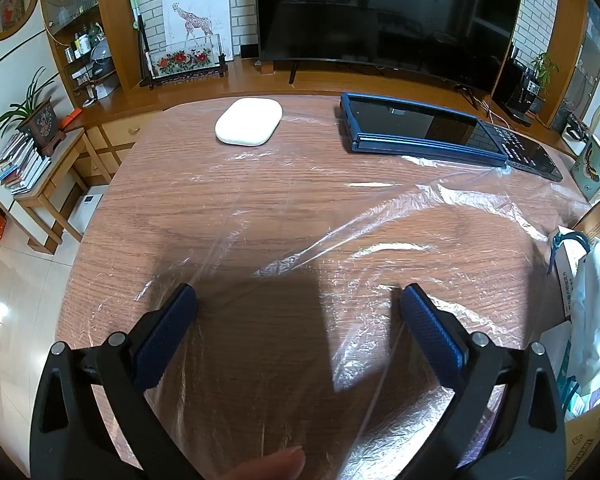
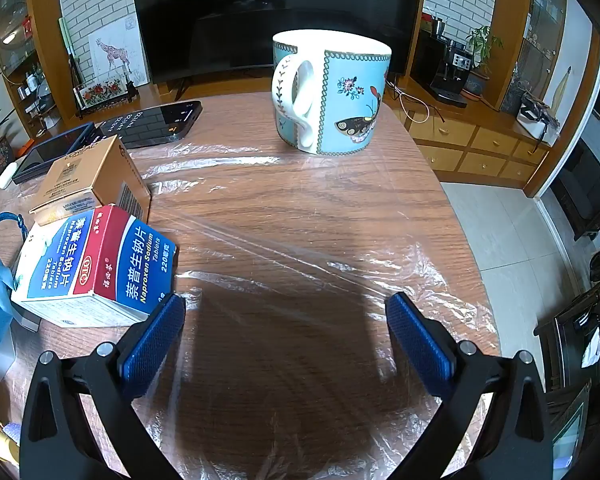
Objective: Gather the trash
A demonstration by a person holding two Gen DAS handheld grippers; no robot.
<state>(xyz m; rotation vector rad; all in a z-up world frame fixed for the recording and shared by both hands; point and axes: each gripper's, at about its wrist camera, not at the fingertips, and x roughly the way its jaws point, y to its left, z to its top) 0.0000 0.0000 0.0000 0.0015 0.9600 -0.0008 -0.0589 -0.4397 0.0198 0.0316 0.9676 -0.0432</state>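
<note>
Your left gripper [image 1: 298, 308] has its jaws spread wide and empty over the wooden surface [image 1: 260, 200]. Clear film [image 1: 380, 220] lies under and ahead of them; a white case [image 1: 248, 122] and a tablet [image 1: 420, 128] sit far ahead, below the TV [image 1: 380, 12].

Your right gripper [image 2: 286, 316] is likewise spread and empty. The pill box [image 2: 100, 264] touches the left jaw, a tan box [image 2: 88, 180] is beyond it, and a mug [image 2: 332, 92] stands ahead. I judge nothing collected yet.
</note>
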